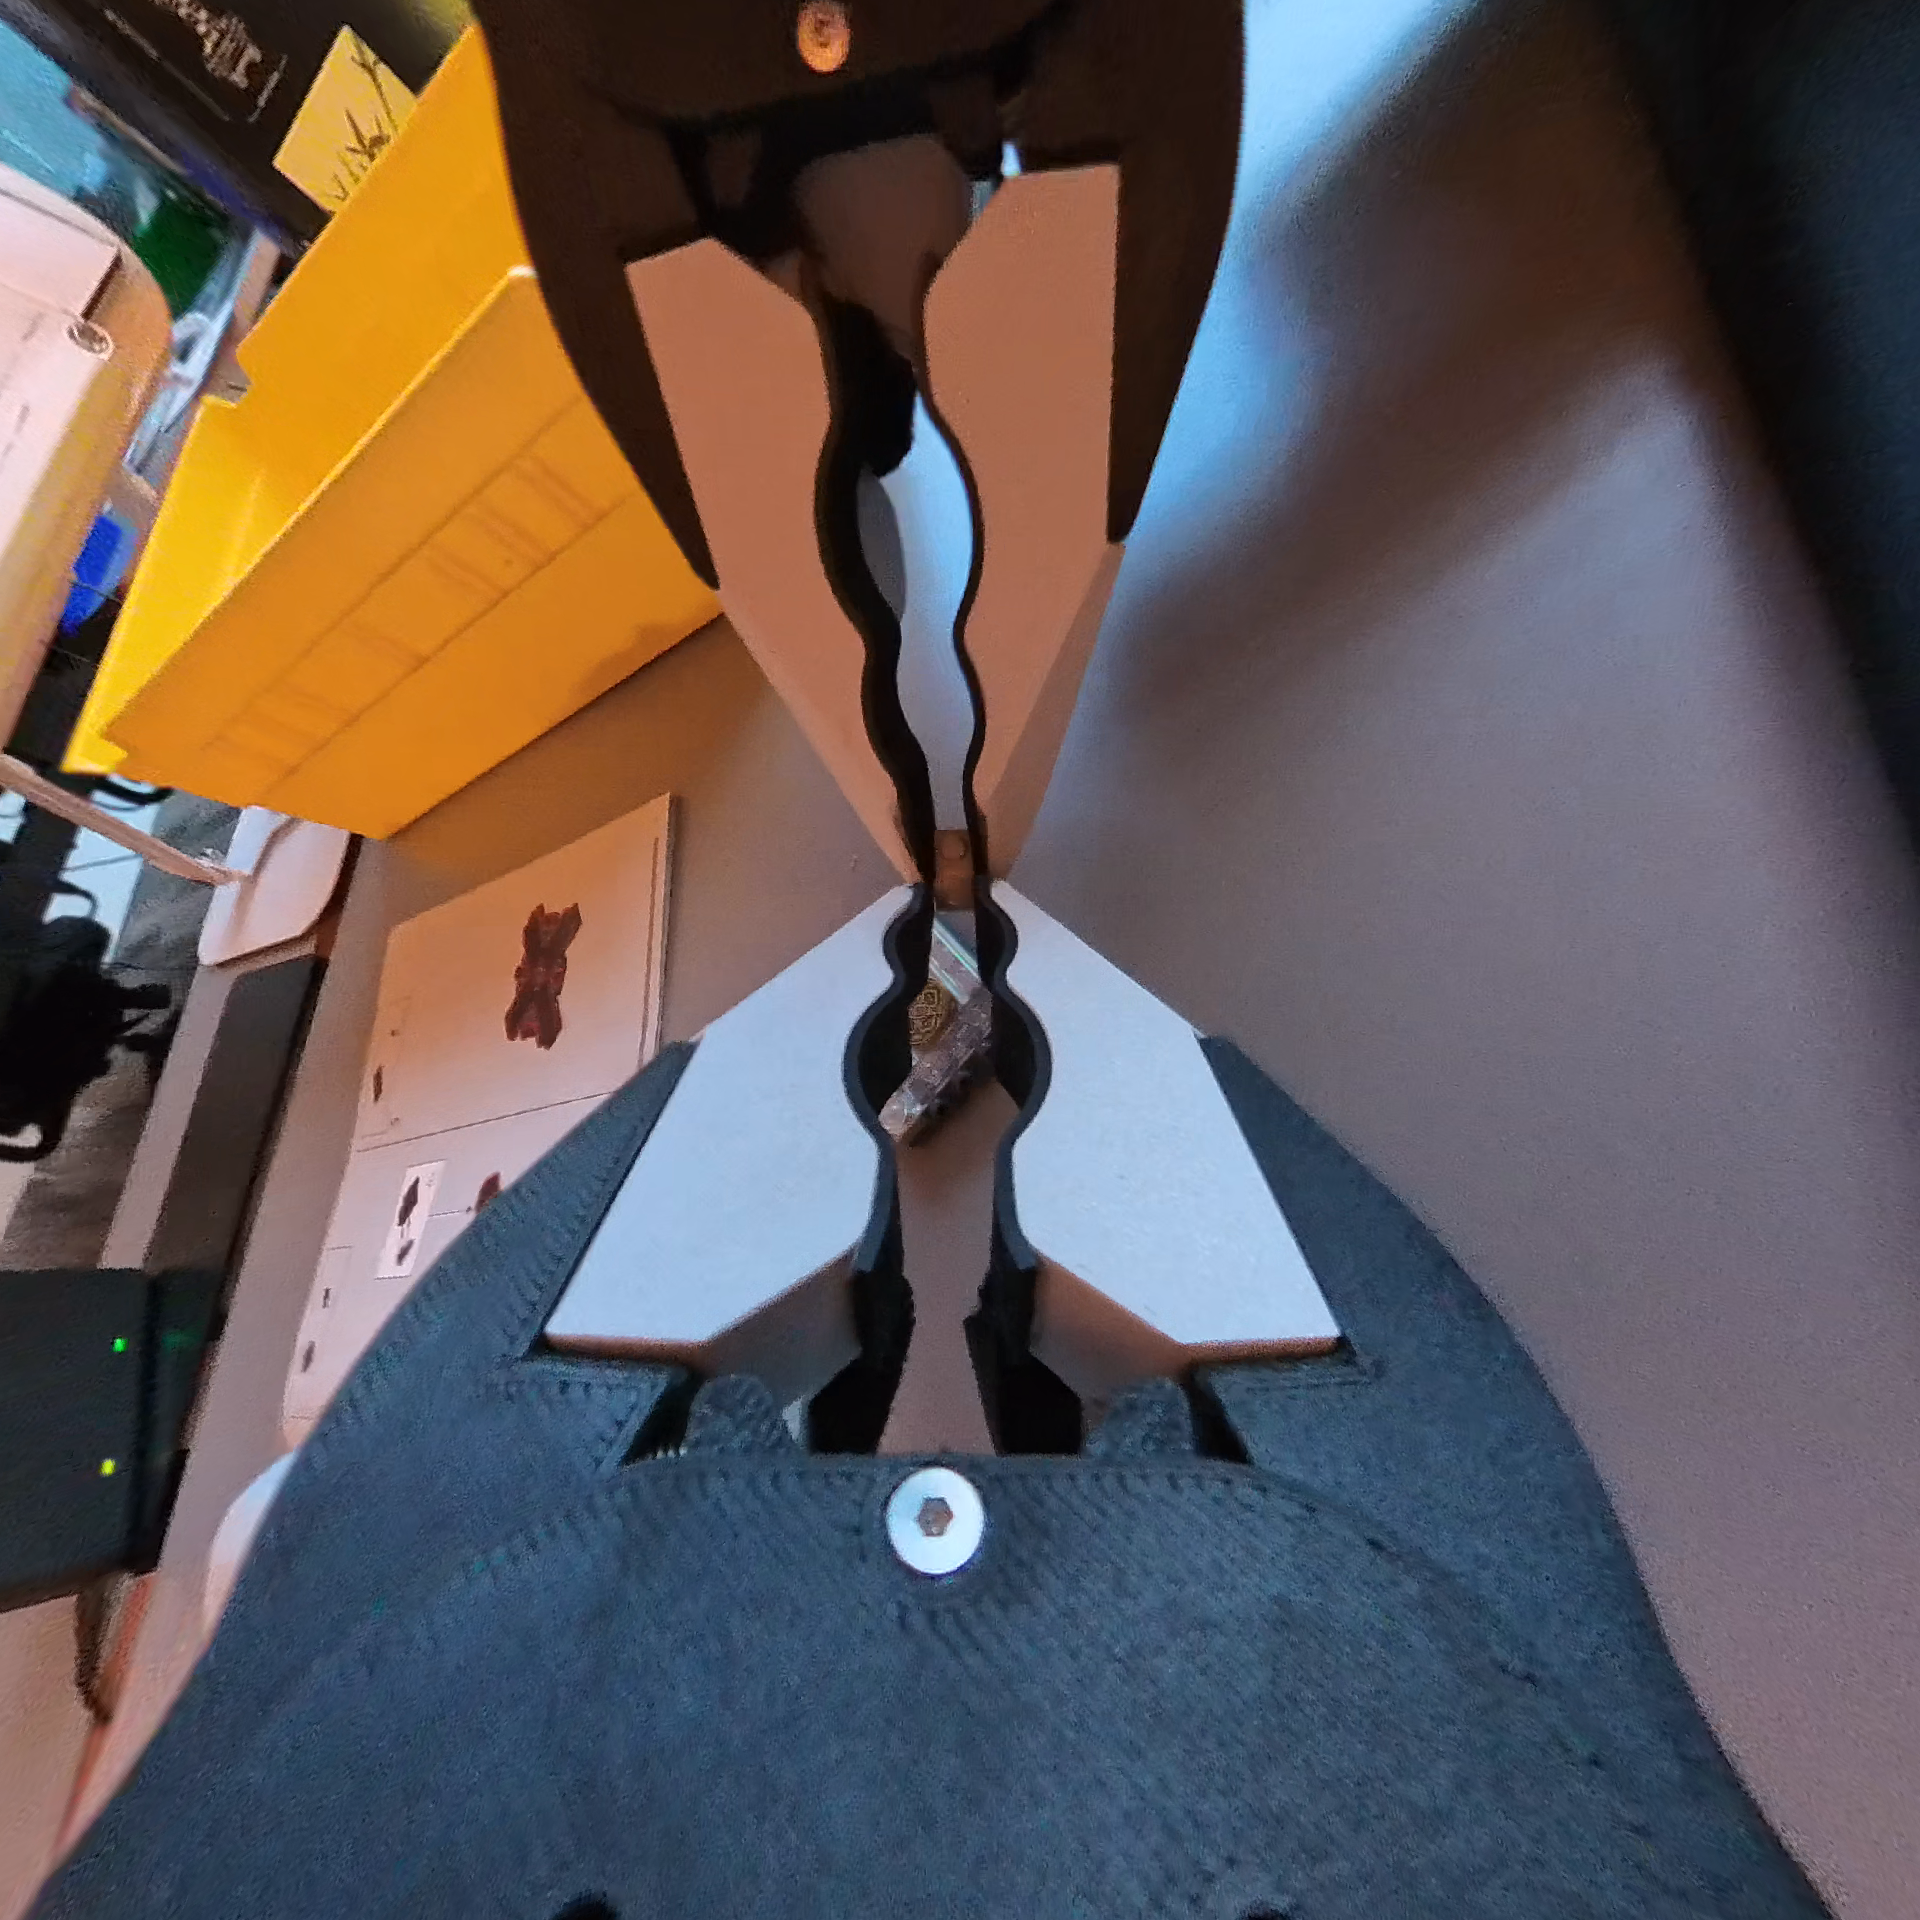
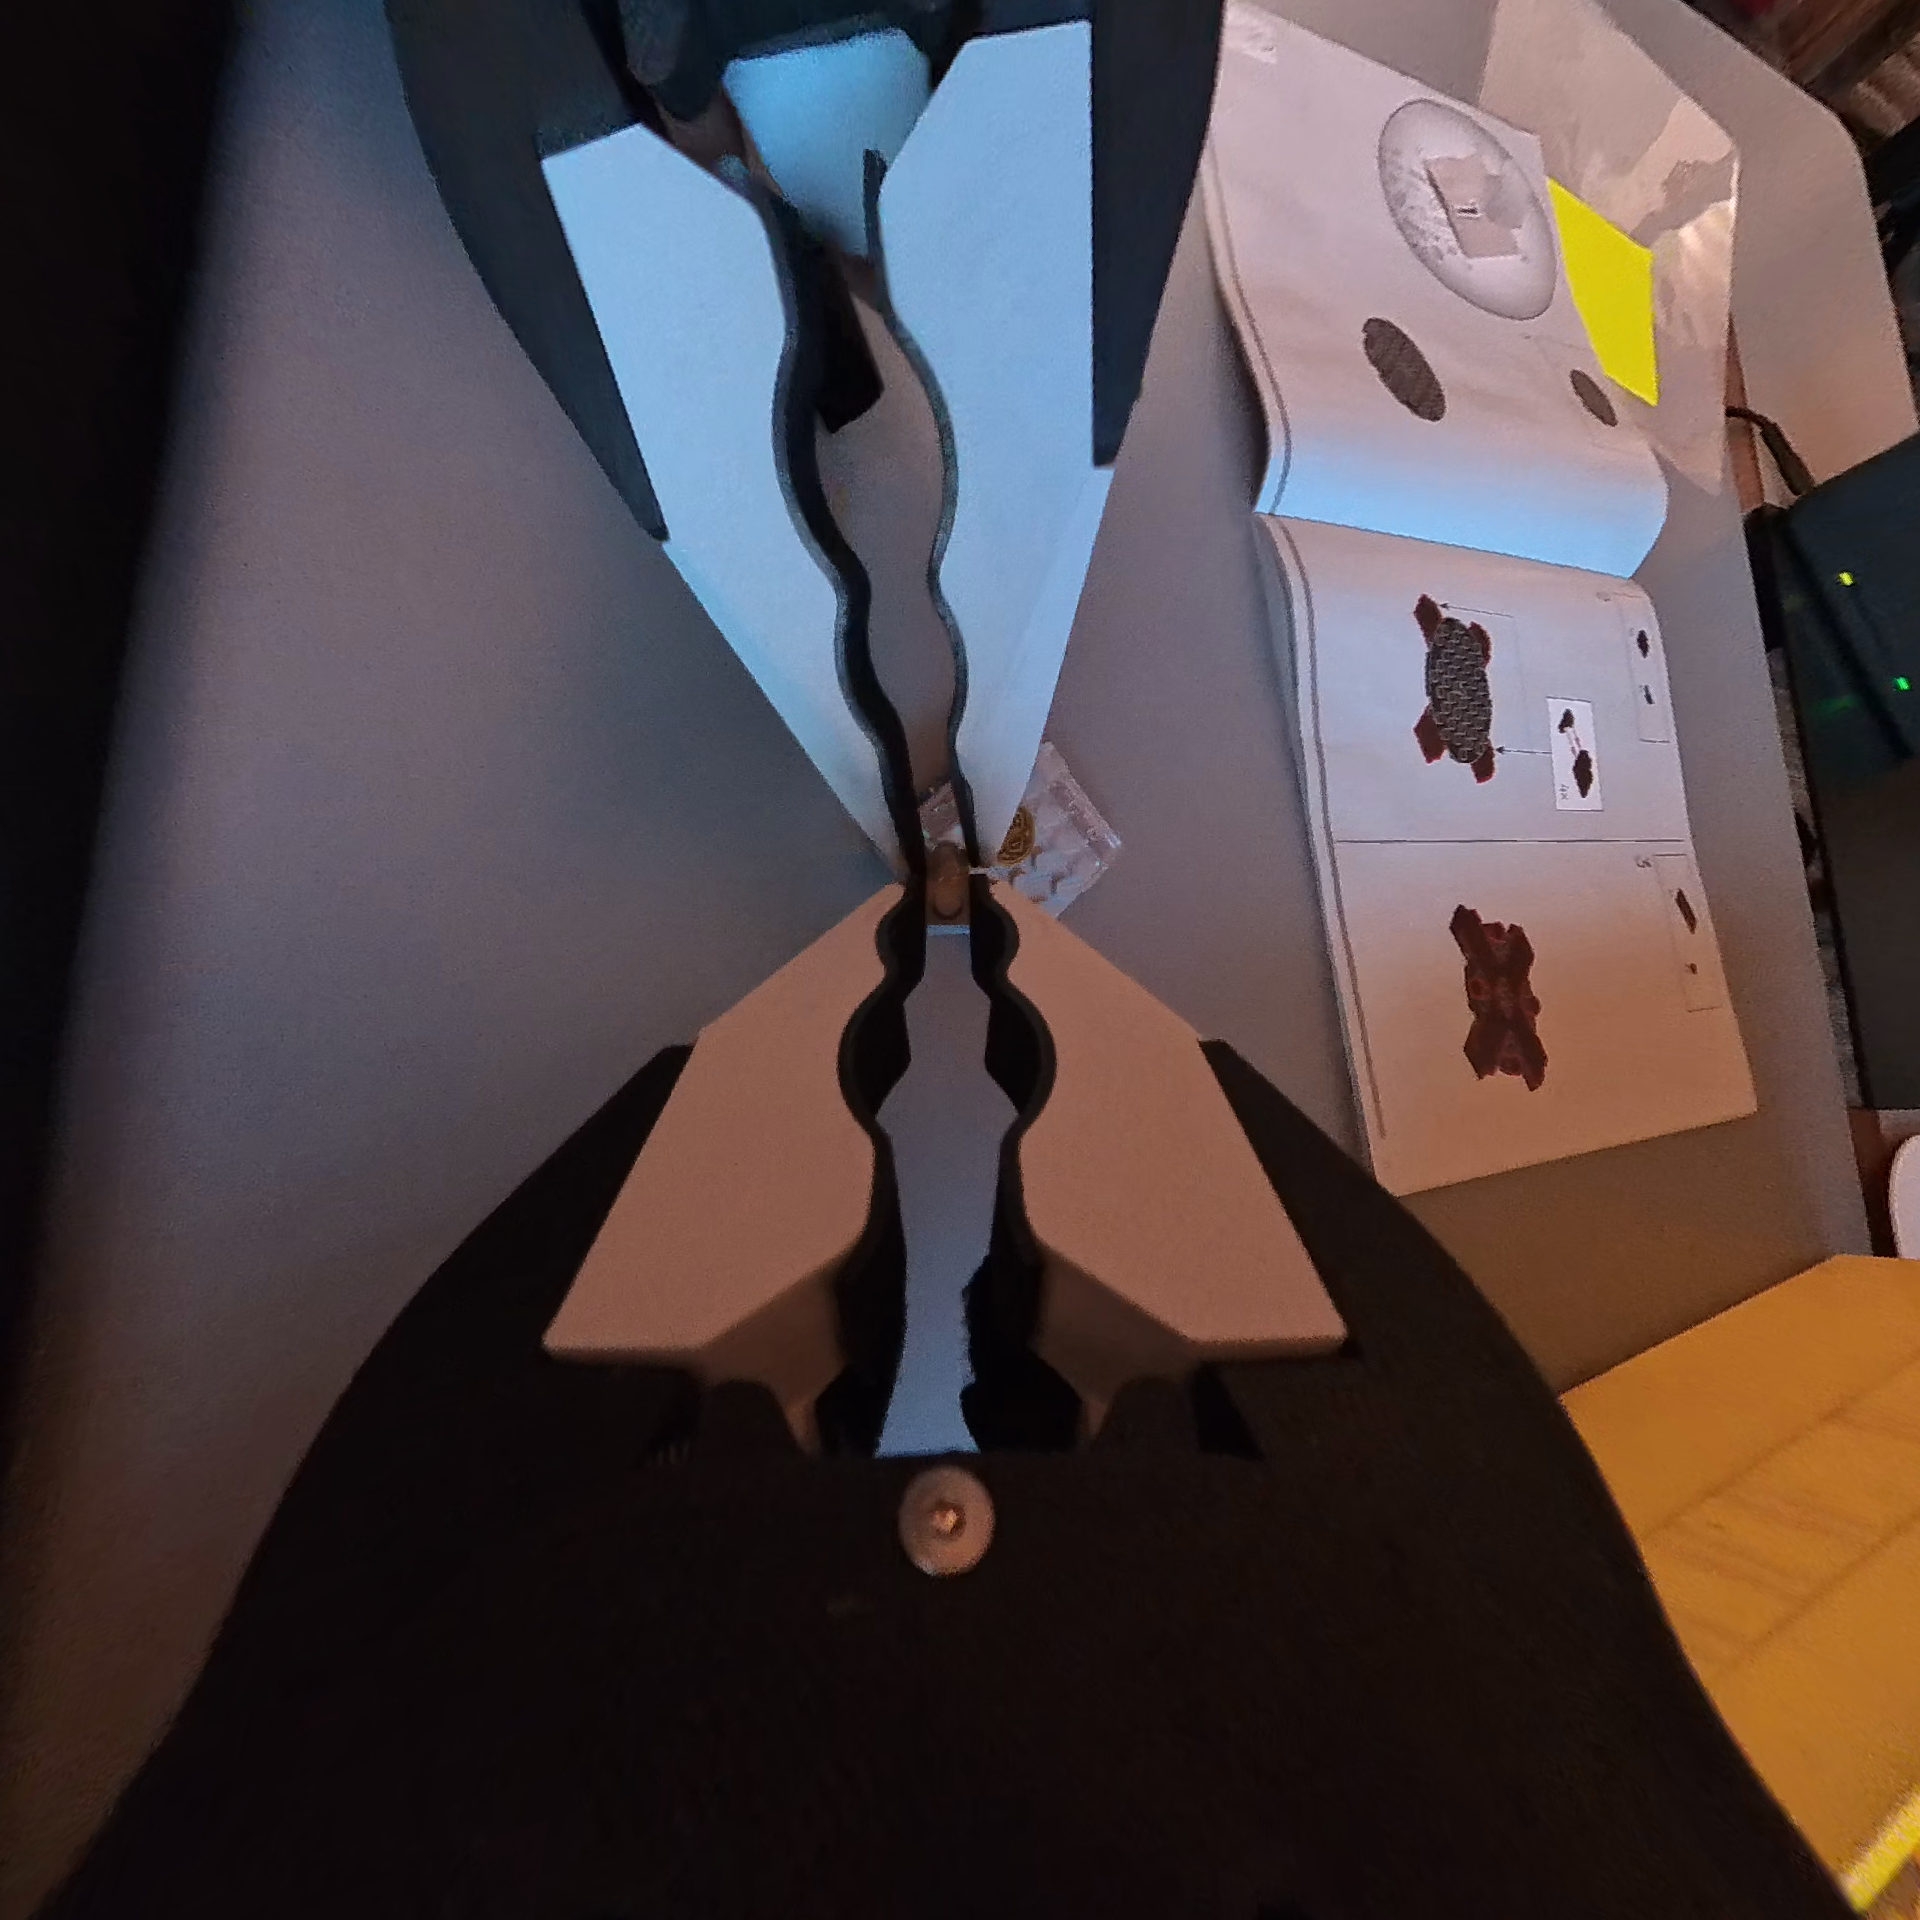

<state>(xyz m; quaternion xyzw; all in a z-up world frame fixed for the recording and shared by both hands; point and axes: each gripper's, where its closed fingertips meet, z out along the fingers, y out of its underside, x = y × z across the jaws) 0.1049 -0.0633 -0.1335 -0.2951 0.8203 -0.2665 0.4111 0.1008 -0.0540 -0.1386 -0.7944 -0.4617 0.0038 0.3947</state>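
Left tongs [image 1: 948,883] nearly closed, tips pinching one small tan piece [image 1: 951,854]; opposing tongs meet it tip to tip. One clear plastic bag [image 1: 940,1039] below on grey worktop [image 1: 1455,935]. Two yellow bins [image 1: 395,582] left.

Right tongs [image 2: 948,902] nearly closed on same tan piece [image 2: 945,878]. One open instruction booklet [image 2: 1507,831] right, one yellow sticky note [image 2: 1610,291].

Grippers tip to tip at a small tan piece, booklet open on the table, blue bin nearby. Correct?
No: the bin is yellow, not blue, per the left wrist view. Left gripper and right gripper meet at the tan piece, booklet open.
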